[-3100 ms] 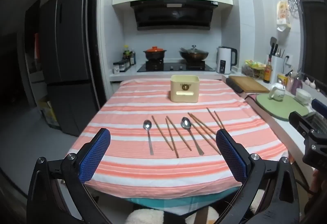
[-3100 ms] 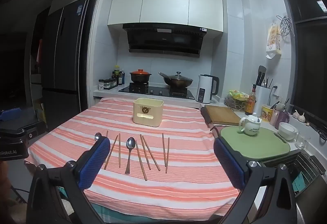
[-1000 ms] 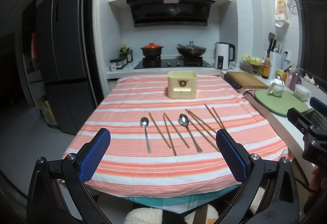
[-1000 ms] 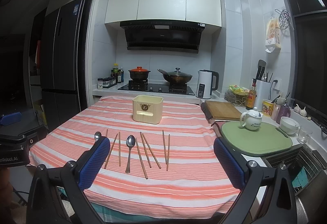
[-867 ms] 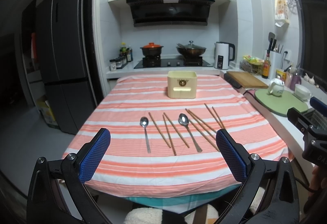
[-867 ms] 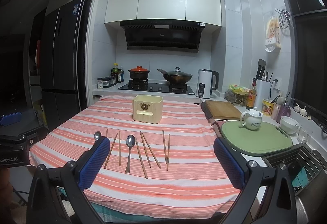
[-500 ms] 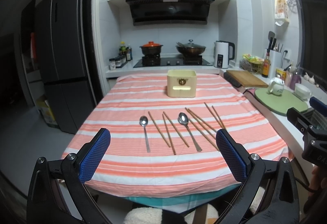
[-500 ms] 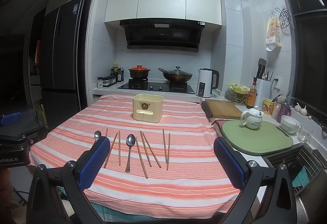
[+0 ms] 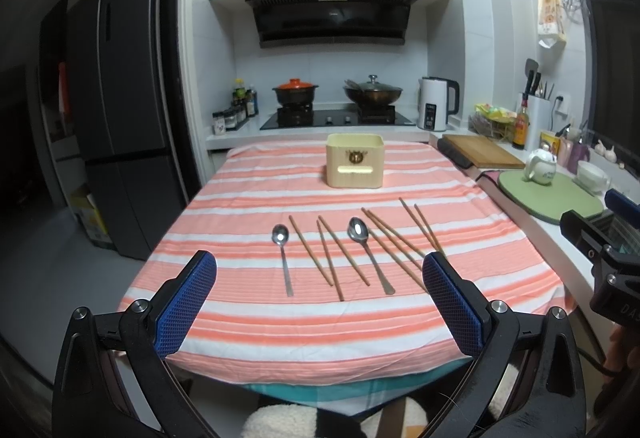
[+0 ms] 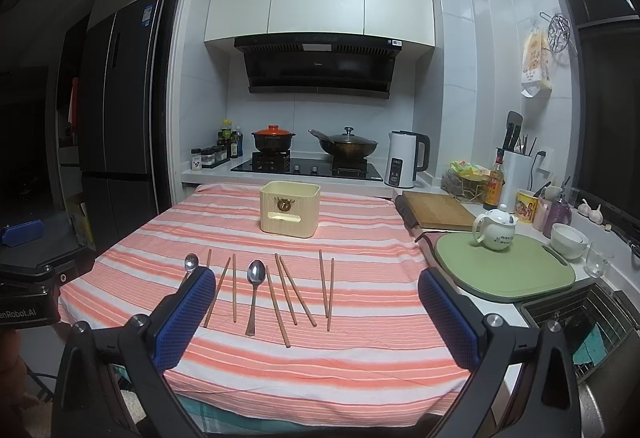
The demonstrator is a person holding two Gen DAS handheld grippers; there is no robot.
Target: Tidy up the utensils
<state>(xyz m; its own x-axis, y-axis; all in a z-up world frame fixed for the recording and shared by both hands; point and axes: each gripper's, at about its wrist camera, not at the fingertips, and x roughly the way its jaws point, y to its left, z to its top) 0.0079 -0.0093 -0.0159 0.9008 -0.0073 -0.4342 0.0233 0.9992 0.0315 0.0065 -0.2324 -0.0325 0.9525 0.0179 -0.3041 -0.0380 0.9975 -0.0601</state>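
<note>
A: Left wrist view: status?

B: The left gripper (image 9: 319, 288) is hovering at the near edge of the counter (image 9: 472, 222), fingers (image 9: 186, 302) spread wide and grasping nothing. Two spoons and several chopsticks (image 9: 394, 238) are lying in a row across the middle. The left spoon (image 9: 283, 258) is lying at the left end; the second spoon (image 9: 368, 254) is lying among the chopsticks. The cream holder box (image 9: 354, 160) is standing beyond them, well apart, toward the far side.

A: Right wrist view?

B: The right gripper (image 10: 320, 312) is also waiting with fingers (image 10: 448, 318) released, empty. The right-hand chopstick pair (image 10: 327, 288) is lying nearest its centreline.

A: Step in hand?

B: Judged: the approach is only starting; nothing is picked up yet. The next move is calling for lowering one gripper over a single utensil, closing across its thin shaft, then carrying it to the holder box (image 10: 290, 210).
</note>
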